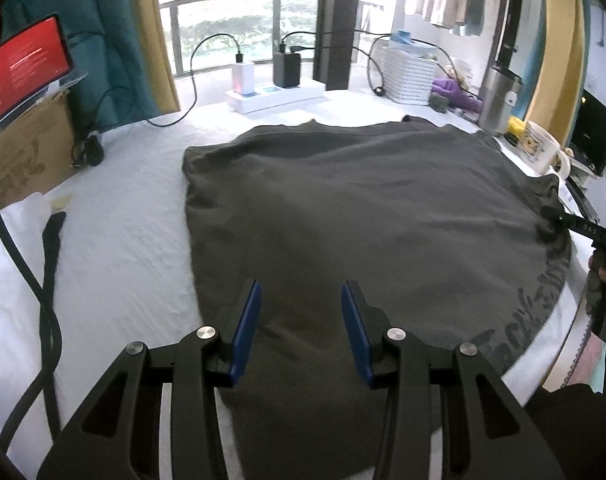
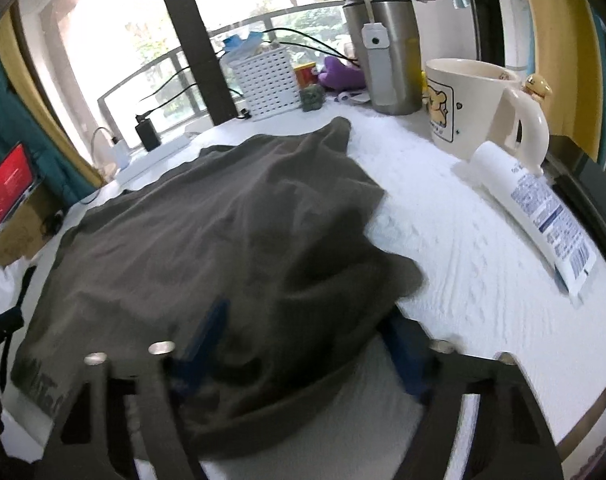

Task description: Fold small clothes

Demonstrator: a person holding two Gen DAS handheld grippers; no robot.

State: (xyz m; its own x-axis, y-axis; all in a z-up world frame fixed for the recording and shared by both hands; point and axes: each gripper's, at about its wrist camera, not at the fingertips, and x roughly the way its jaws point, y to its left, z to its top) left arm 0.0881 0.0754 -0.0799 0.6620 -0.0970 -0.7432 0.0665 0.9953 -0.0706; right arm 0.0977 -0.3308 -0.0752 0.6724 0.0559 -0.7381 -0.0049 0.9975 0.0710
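Left hand-held gripper (image 1: pixel 301 328) open above grey shirt (image 1: pixel 363 208); right hand-held gripper (image 2: pixel 307 354) straddles bunched edge, grip unclear.

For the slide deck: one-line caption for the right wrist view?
Right gripper, jaws apart around a bunched edge of the grey shirt, beside mug and tube.

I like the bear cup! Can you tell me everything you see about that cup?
The mug is cream-coloured and looks ceramic, with a cartoon bear printed in a square frame on its side. A big looped handle carries a little yellow figure on top. It stands upright on the white table cover, beside the steel tumbler, with a white tube lying at its base.
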